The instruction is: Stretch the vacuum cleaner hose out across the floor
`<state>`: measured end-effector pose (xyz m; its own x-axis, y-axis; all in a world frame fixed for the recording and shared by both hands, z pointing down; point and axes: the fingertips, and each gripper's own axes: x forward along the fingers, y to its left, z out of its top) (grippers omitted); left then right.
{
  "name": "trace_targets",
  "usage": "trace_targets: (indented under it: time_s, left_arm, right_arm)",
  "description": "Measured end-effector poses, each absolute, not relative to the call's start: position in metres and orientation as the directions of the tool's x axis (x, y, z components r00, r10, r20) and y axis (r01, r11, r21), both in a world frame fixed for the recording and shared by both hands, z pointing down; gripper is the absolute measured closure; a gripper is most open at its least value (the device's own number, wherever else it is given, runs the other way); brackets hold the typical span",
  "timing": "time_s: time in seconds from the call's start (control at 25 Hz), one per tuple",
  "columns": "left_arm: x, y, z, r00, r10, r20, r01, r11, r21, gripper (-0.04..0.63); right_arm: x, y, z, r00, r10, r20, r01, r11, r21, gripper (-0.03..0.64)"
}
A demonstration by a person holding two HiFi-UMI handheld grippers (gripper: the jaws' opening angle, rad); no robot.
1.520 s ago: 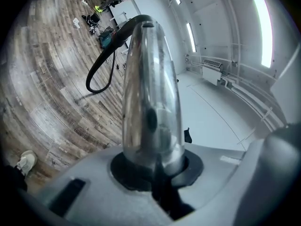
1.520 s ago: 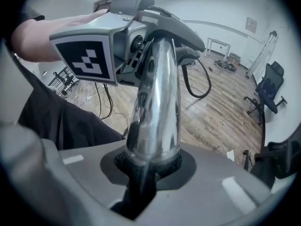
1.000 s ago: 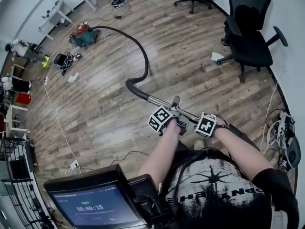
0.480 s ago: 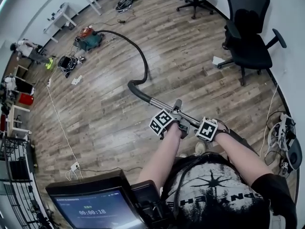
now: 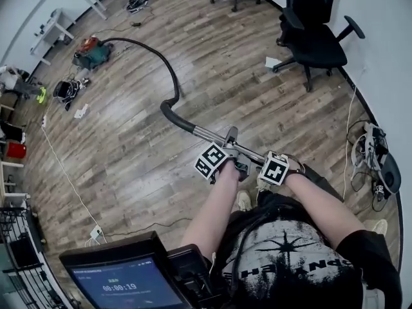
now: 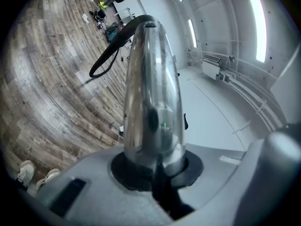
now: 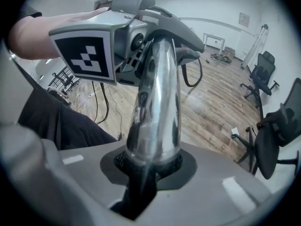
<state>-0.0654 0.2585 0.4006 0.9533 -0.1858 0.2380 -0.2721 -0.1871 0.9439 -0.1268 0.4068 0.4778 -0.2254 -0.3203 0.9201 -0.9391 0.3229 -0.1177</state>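
The jaws of the left gripper are squeezed tight around the shiny silver metal tube, with only the tube's width between them. The jaws of the right gripper hug the same tube a bit lower down, close to the person's body. Both grips look the same as a second ago.

Seen from the head, the left gripper and the right gripper sit side by side on the tube. The tube points away from the person and ends in a black cuff. From there the long black bendy hose hooks round and runs in a big curve over the brown wooden floor to the green and red vacuum cleaner far off near the wall.

Since a second ago the two grippers and the tube have slid a little to the left in the head view. The vacuum cleaner and the hose now sit nearer the top left corner. The black office chair has slid up and to the left too. The hose still has its hooked bend by the cuff. It is not straight yet.
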Motion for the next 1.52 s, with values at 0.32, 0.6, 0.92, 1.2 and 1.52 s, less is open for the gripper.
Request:
trace_targets:
  time_s: [0.32, 0.6, 0.92, 1.2, 1.52]
  left_arm:
    - [-0.084, 0.323, 0.444, 0.96, -0.099, 0.263, -0.274, -0.121, 0.954, 0.554]
    - [-0.078, 0.372, 0.45, 0.955, -0.085, 0.285, -0.295, -0.143, 0.945, 0.552]
    - [-0.055, 0.444, 0.466, 0.949, -0.117, 0.292, -0.306, -0.128, 0.943, 0.541]
    - [-0.032, 0.507, 0.489, 0.945, -0.111, 0.307, -0.319, -0.123, 0.94, 0.532]
    - [-0.016, 0.53, 0.513, 0.959, -0.004, 0.284, -0.283, -0.104, 0.953, 0.518]
  right_arm:
    - [-0.153, 0.471, 0.506, -0.18, -0.286, 0.941, -0.964, 0.242, -0.111, 0.518]
    - [-0.151, 0.519, 0.513, -0.176, -0.308, 0.935, -0.97, 0.215, -0.112, 0.523]
    - [-0.121, 0.595, 0.521, -0.182, -0.276, 0.944, -0.964, 0.238, -0.116, 0.525]
    - [-0.098, 0.659, 0.54, -0.195, -0.26, 0.946, -0.959, 0.254, -0.128, 0.525]
    - [-0.083, 0.676, 0.56, -0.176, -0.21, 0.962, -0.966, 0.225, -0.128, 0.525]
